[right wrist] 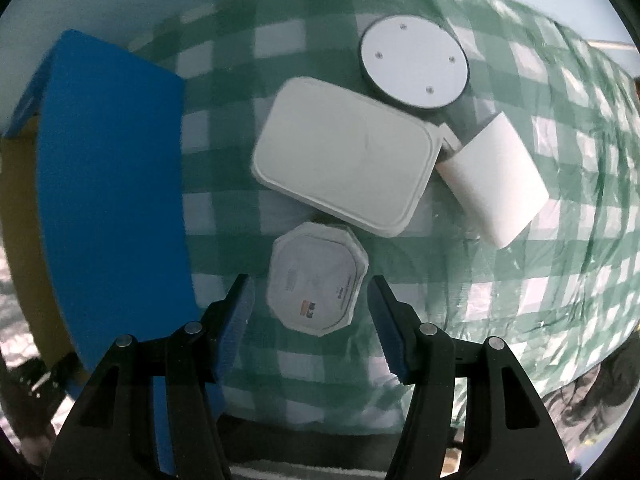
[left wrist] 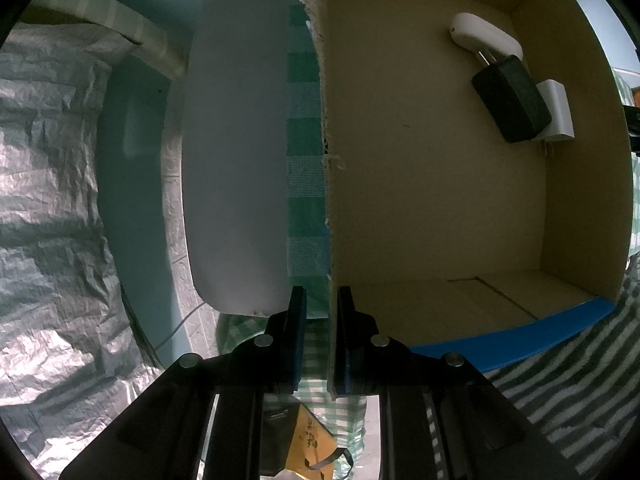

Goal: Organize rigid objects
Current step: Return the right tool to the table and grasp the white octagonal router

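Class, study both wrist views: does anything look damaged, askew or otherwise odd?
Yes. The cardboard box wall pinched by the left gripper has a torn, frayed top edge. Nothing else stands out.

A home room: green checked tablecloth (right wrist: 520, 300) on the table, striped fabric (left wrist: 560, 392) and brick-pattern wallpaper (left wrist: 174, 216)

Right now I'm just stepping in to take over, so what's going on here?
A person with a gripper in each hand is sorting items into a cardboard box. The left gripper is clamped on the box's wall. Inside lie a black adapter, a white plug and a white oblong device. The right gripper is open around an octagonal white item on the checked cloth, beside a rectangular lid, a round disc and a white block.
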`<state>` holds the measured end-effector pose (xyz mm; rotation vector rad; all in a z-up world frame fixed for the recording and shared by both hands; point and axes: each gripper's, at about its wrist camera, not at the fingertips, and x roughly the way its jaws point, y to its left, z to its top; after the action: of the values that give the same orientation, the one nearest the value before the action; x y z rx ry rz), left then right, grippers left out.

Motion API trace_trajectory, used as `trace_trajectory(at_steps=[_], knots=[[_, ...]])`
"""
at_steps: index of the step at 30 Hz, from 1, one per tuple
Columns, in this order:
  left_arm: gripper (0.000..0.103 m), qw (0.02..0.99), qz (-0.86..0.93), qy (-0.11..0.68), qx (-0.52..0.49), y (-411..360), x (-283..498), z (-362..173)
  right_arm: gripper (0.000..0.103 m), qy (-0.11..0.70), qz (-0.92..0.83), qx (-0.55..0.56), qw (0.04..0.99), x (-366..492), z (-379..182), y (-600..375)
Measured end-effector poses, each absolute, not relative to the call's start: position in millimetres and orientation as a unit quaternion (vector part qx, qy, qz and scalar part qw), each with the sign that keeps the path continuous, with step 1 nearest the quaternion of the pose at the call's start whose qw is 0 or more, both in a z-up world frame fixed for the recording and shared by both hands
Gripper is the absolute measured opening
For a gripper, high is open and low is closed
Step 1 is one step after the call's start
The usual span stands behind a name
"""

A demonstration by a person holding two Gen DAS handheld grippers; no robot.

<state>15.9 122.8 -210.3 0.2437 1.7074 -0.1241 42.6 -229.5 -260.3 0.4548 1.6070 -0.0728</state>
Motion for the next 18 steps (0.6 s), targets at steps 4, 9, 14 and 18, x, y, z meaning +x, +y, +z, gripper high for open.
trace_trajectory(at_steps=[4,9,14,18], knots=[[0.015,0.649,-0.056,0.752,0.104,124,16,-211,0.060,0.716,-0.041,0.200,0.668,46,-268,-226],[0.015,0.648,-0.057,0.752,0.106,124,17,-211,0.061,0.723,-0.045,0.173,0.668,53,-278,-216],[0.015,0.648,-0.057,0.752,0.106,124,17,-211,0.061,0.723,-0.042,0.137,0.676,55,-279,-206],[0.015,0.648,-0.056,0.752,0.104,124,17,-211,0.058,0.719,-0.023,0.100,0.688,58,-278,-190]])
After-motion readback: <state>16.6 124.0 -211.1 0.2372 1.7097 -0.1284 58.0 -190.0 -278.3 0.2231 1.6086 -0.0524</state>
